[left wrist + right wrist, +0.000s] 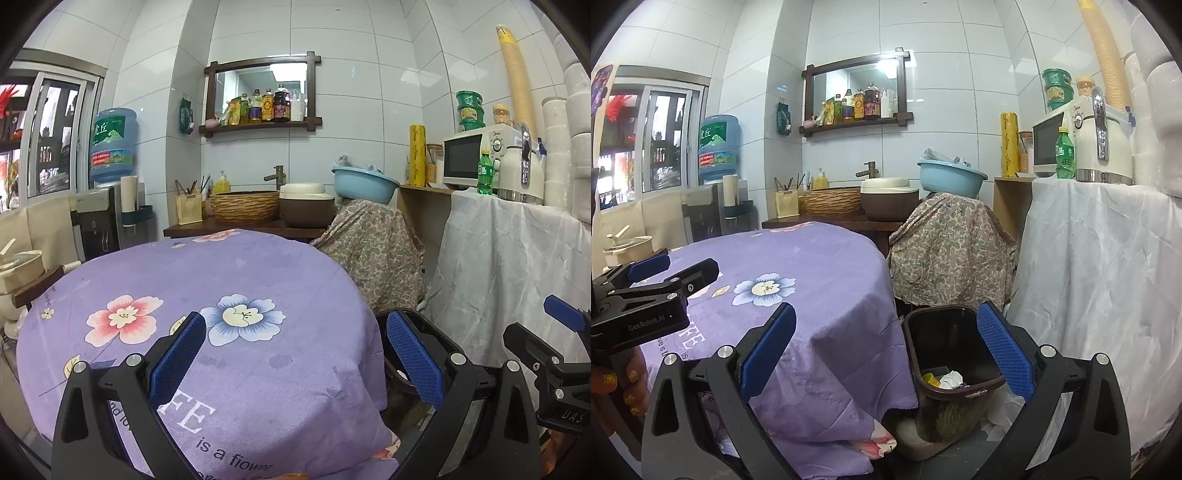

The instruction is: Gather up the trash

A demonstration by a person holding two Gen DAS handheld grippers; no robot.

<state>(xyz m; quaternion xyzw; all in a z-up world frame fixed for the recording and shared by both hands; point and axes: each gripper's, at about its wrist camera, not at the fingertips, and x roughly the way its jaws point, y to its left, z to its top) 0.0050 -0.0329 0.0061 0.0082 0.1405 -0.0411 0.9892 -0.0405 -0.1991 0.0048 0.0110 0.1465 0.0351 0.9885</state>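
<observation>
A: Starting at the left, what is the left gripper (295,354) doing?

B: It hangs over the purple flowered tablecloth (229,288), jaws spread wide and nothing between them. I see no scrap on the cloth from either wrist view.

A: And the right gripper (886,350)?

B: Also wide apart and empty. It sits past the table's right edge, and its right finger (1004,354) overlaps the rim of the dark brown trash bin (923,354) on the floor.

A: So where is the trash?

B: In that bin: a crumpled white paper wad (951,378) beside a yellow piece (930,379), low at the bottom. The bin stands between the table drape and the white sheet (1100,266), its long side running away from the camera.

A: Which hand is closer?

B: The right, clearly; the bin lies just ahead and below its fingers. I judge the collecting is nearly or fully done.
</observation>
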